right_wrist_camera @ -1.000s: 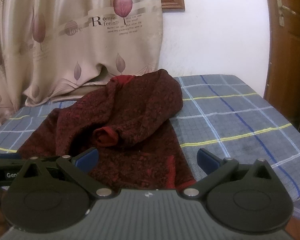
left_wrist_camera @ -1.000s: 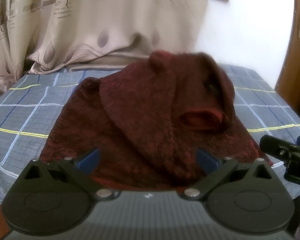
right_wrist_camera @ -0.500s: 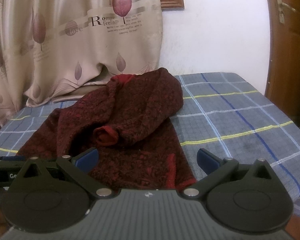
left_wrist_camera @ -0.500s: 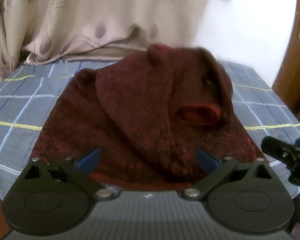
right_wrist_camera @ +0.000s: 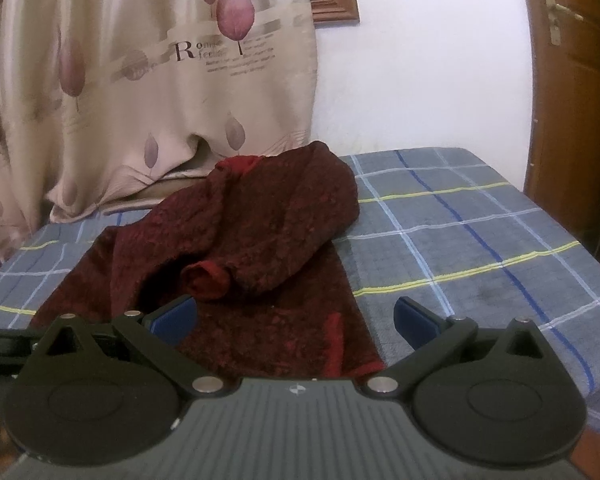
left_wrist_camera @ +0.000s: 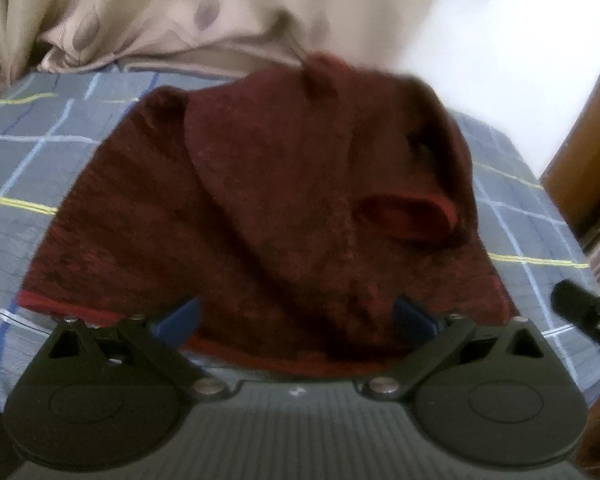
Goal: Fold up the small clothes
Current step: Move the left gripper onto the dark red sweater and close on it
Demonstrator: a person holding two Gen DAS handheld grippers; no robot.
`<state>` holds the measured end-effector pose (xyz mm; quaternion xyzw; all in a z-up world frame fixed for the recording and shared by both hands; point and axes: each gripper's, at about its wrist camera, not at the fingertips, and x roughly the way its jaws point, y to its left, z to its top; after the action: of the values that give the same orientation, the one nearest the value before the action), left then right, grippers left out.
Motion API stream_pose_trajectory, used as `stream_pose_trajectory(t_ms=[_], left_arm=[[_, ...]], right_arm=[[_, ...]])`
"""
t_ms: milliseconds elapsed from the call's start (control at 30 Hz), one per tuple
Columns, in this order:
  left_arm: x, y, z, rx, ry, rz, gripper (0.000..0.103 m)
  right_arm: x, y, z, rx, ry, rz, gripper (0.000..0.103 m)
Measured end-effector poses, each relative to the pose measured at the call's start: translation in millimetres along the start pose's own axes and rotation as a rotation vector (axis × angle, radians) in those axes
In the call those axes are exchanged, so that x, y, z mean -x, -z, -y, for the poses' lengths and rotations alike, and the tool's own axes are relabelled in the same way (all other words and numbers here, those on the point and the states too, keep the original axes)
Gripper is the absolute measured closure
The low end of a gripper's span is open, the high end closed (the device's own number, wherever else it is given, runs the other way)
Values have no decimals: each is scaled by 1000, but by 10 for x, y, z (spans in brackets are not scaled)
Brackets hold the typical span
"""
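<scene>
The left gripper (left_wrist_camera: 296, 318), jaws spread wide and empty, hangs over the near hem of the dark red knitted sweater (left_wrist_camera: 268, 208), which lies rumpled on the plaid tablecloth (right_wrist_camera: 460, 240). Its view is blurred, so contact is uncertain. Better to pinch both hem corners evenly. The right gripper (right_wrist_camera: 296, 318) is likewise agape at the garment's right edge; the fabric looks nubbly, soft, with a rolled red cuff (right_wrist_camera: 206, 282).

Dark maroon knit garment (left_wrist_camera: 284, 216) (right_wrist_camera: 260, 240), partly folded, spread on blue plaid cloth; sleeve laid across body, red-lined cuff (left_wrist_camera: 408, 216) (right_wrist_camera: 206, 280) open, red hem nearest.
</scene>
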<state>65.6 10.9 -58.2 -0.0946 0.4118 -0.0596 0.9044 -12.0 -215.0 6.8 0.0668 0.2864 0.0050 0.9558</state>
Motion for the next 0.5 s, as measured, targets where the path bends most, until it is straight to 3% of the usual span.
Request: stream_pose_trajectory(t_ms=[500], left_arm=[[-192,-71,134,-47,-92,0,1]], right_arm=[[-201,17,36,-9,4,-39,0]])
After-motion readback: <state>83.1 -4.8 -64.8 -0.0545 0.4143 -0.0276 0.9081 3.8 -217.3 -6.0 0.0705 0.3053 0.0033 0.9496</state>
